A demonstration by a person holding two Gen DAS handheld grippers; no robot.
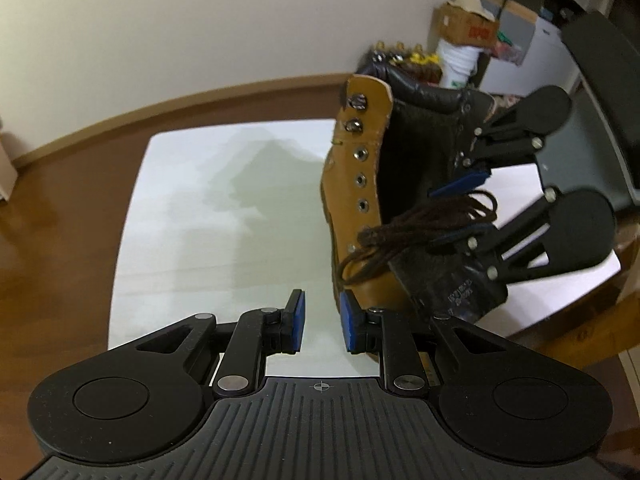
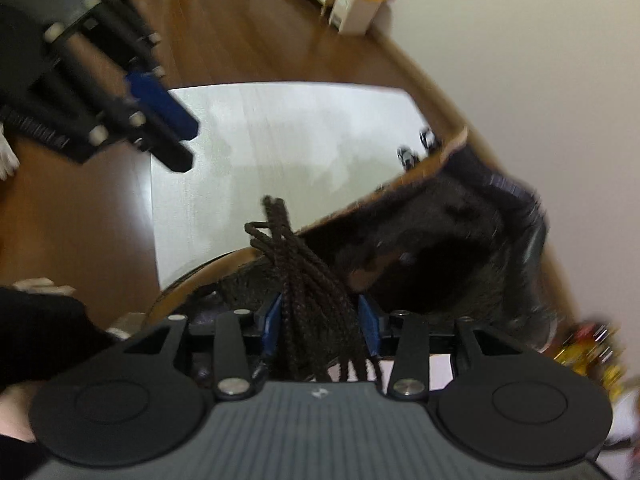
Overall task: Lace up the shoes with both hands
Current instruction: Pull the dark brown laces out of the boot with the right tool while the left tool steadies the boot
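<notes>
— While clamped on a bundle of dark brown laces [image 2: 308,280], right gripper [image 2: 320,320] at three o'clock over the tan boot [image 1: 360,208]?
— Yes. Boot upright on white table [image 1: 224,208], at one o'clock from left gripper [image 1: 321,322].
— Left gripper?
— Pads [image 1: 298,320] apart, holding nothing, one pad just beside the boot toe.

- The left wrist view looks forward along the left gripper [image 1: 320,322], low over the white mat [image 1: 224,216], facing the wall; the boot [image 1: 360,184] stands close at 1 o'clock.
- The right wrist view looks steeply down along the right gripper [image 2: 320,322], very near the boot [image 2: 440,248], which fills 1 to 3 o'clock; the picture is blurred.
- Both views share the boot, the mat [image 2: 280,140], the lace bundle [image 1: 424,228] [image 2: 312,280], and each other's gripper: the right gripper [image 1: 476,208] at 3 o'clock, the left gripper [image 2: 176,140] at 10 o'clock.
</notes>
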